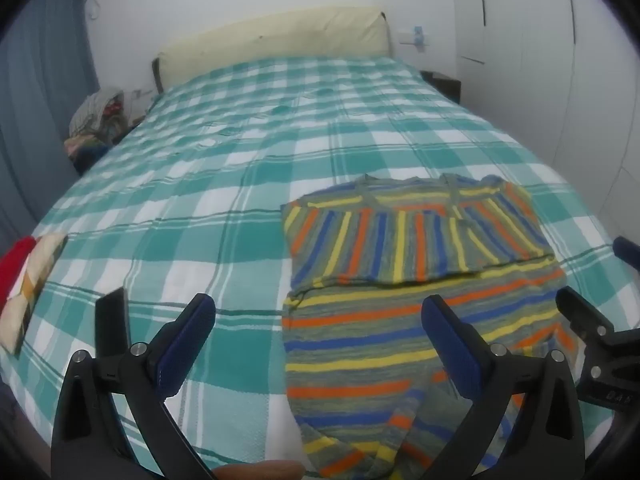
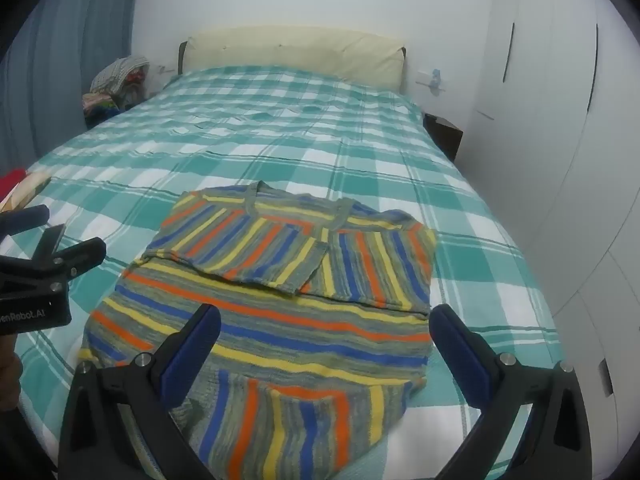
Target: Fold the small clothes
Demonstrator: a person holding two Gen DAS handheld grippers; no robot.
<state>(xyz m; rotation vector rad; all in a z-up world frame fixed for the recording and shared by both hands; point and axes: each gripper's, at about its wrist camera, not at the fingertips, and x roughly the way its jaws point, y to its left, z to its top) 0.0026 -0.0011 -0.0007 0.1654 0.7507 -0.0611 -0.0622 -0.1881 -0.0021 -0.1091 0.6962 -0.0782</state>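
Folding the striped sweater (image 2: 276, 304) comes next, I think. It lies flat on the checked bed (image 2: 280, 128), sleeves tucked in. Both claws, left claw (image 1: 318, 344) and right claw (image 2: 326, 354), are wide open and hold nothing. Each should pinch a near hem corner together and lift evenly. Only the left view shows more of the red cloth (image 1: 14, 268) far left of the sweater.

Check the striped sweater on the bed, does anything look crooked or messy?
Mostly tidy. The striped sweater lies flat on the checked bedspread with both sleeves folded across the chest. The near hem is bunched and partly turned up, so its stripes run the other way.
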